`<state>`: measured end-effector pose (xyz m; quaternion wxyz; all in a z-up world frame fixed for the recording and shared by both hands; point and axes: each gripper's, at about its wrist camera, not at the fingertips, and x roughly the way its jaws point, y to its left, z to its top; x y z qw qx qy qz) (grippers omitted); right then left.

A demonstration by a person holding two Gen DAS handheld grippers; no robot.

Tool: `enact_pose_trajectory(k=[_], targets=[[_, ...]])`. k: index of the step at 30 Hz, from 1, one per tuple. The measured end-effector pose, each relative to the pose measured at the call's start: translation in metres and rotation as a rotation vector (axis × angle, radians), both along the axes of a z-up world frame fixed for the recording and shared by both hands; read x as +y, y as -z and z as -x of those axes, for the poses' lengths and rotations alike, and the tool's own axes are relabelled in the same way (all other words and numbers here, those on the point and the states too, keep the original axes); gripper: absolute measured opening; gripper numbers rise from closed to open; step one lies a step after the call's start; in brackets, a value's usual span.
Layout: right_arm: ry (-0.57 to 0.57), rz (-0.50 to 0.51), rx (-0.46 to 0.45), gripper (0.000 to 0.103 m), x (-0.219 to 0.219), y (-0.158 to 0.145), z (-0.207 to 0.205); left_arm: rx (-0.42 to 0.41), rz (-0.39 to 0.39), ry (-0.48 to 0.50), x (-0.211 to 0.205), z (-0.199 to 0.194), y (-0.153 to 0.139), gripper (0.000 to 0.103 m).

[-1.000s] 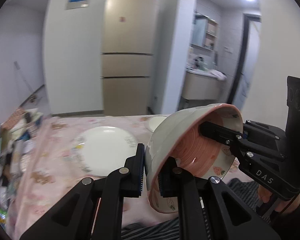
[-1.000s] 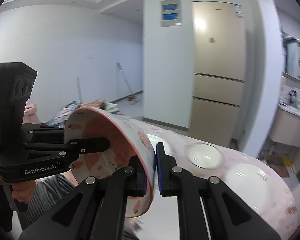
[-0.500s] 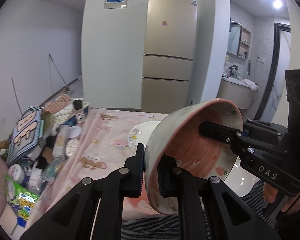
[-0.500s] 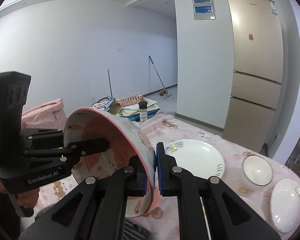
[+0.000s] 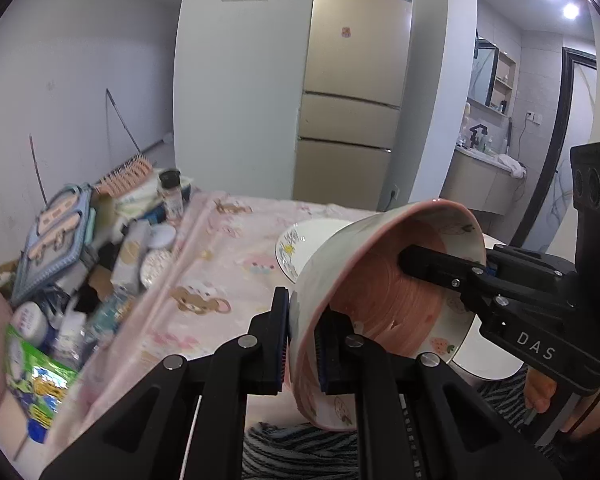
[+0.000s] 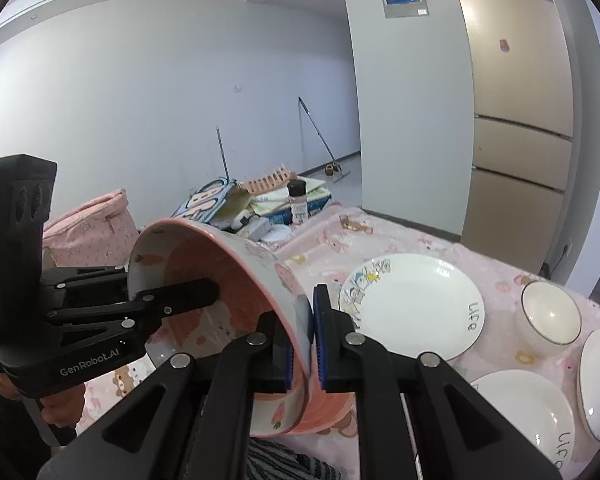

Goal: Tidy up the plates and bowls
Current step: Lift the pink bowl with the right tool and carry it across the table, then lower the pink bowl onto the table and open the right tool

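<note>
A pink bowl (image 5: pixel 380 300) with strawberry prints hangs tilted on its side above the pink tablecloth (image 5: pixel 220 264). My left gripper (image 5: pixel 302 336) is shut on its near rim, one pad inside and one outside. My right gripper (image 6: pixel 300 336) is shut on the opposite rim of the same bowl (image 6: pixel 236 280). Each gripper shows in the other's view, one finger reaching into the bowl. A white plate (image 6: pixel 416 308) marked "life" lies on the cloth beyond the bowl. To its right are a small white bowl (image 6: pixel 550 316) and two more white plates (image 6: pixel 528 416).
A pile of clutter fills the table's left end: a blue satchel-shaped box (image 5: pixel 56 232), a small bottle (image 5: pixel 170 196), packets (image 5: pixel 36 376) and a pink comb-like rack (image 6: pixel 268 180). A pink bag (image 6: pixel 92 236) stands beyond. A tall fridge (image 5: pixel 352 92) is behind the table.
Both grippers have carried the bowl to the left and a little lower, still gripped on both rims. The clutter pile has come into view and the plates have slid to the right.
</note>
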<state>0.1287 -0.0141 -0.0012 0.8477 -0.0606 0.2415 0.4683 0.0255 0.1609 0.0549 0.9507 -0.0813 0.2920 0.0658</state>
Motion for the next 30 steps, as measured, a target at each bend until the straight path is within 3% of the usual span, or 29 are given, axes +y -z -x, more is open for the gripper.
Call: enact_pose_trajectory(k=[12,19,26,30], targets=[[-0.004,0.034,0.167,0.009,0.007,0.038,-0.031,0.082,0.023,0.010,0.004,-0.028,0.038,0.011],[-0.013,0.020,0.326,0.008,0.008,0.061,-0.058,0.111,0.036,0.021,0.010,-0.042,0.049,0.011],[-0.012,0.052,0.319,0.007,0.013,0.069,-0.058,0.122,0.028,0.017,0.013,-0.048,0.058,0.011],[-0.002,0.098,0.260,0.007,0.022,0.075,-0.056,0.120,-0.007,0.001,0.010,-0.050,0.064,0.011]])
